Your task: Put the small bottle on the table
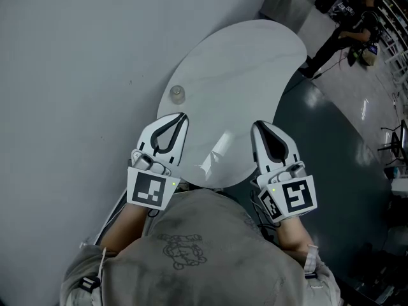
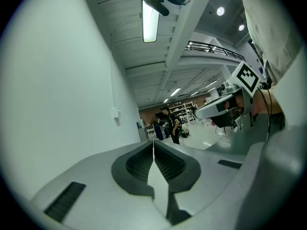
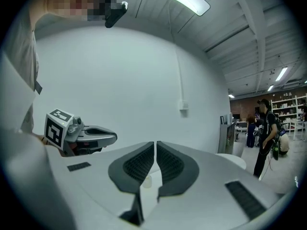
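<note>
White and faintly veined, the tabletop (image 1: 255, 62) carries the small bottle (image 1: 177, 94), which stands upright near its wall-side edge. By the look of it the placing step is done, or the task is not under way. The left gripper (image 1: 183, 116) and the right gripper (image 1: 257, 125) both hover over the near edge with jaws pressed together on nothing, the left one near the bottle yet apart from it. No further move seems called for beyond drawing clear. Count: one bottle, one tabletop, two grippers, one bystander (image 1: 347, 24) far off
</note>
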`<state>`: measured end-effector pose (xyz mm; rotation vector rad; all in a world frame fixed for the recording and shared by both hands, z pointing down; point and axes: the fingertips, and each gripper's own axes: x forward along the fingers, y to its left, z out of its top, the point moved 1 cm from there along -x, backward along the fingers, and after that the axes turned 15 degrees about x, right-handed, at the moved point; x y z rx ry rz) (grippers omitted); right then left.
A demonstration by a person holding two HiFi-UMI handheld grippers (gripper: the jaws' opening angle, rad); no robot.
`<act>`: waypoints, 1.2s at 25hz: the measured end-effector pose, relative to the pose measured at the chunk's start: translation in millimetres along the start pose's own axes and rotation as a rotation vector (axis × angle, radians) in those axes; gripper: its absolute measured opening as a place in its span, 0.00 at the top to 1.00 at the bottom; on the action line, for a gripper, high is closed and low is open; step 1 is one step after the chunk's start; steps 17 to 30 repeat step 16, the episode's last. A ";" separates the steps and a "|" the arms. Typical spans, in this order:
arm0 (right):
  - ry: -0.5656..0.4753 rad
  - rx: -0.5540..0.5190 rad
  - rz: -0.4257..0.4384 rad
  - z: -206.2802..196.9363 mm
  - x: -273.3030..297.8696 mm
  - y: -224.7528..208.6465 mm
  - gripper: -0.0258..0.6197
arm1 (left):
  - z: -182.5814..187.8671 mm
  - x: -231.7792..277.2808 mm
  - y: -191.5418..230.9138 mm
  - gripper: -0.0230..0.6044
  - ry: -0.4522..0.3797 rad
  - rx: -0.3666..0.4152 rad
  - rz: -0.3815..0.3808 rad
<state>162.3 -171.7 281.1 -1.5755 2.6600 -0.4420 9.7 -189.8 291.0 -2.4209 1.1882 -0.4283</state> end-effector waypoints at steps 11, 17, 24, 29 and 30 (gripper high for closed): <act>-0.022 -0.122 -0.004 6.9 -3.4 -1.4 0.90 | 5.3 10.8 -5.6 0.93 0.006 -0.003 -0.007; -0.038 -0.144 0.005 17.1 -16.4 -4.4 0.90 | 27.0 15.3 -19.2 0.93 -0.020 0.000 -0.029; -0.038 -0.144 0.005 17.1 -16.4 -4.4 0.90 | 27.0 15.3 -19.2 0.93 -0.020 0.000 -0.029; -0.038 -0.144 0.005 17.1 -16.4 -4.4 0.90 | 27.0 15.3 -19.2 0.93 -0.020 0.000 -0.029; -0.038 -0.144 0.005 17.1 -16.4 -4.4 0.90 | 27.0 15.3 -19.2 0.93 -0.020 0.000 -0.029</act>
